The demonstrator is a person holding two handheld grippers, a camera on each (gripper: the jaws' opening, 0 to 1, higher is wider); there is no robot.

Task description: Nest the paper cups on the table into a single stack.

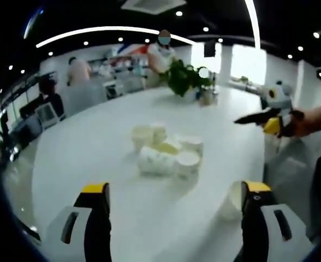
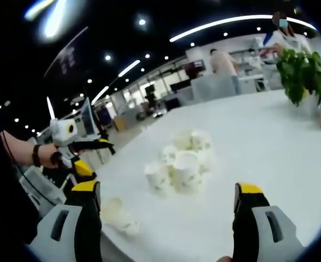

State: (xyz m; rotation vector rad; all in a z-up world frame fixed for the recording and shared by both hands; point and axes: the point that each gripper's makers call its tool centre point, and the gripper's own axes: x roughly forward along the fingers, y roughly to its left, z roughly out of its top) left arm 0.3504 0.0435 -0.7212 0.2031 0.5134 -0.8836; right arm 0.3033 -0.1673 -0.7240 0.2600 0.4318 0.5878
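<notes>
Paper cups [image 1: 166, 153] are seen clustered near the middle of the white table [image 1: 95, 158], some upright and some tipped on their sides, touching one another. One separate cup [image 1: 231, 201] is lying near the table edge, just beside the left claw [image 1: 175, 204], which is spread and empty. The right claw [image 2: 167, 204] is likewise spread, holding nothing. A potted plant [image 1: 186, 79] is set at the far side.
</notes>
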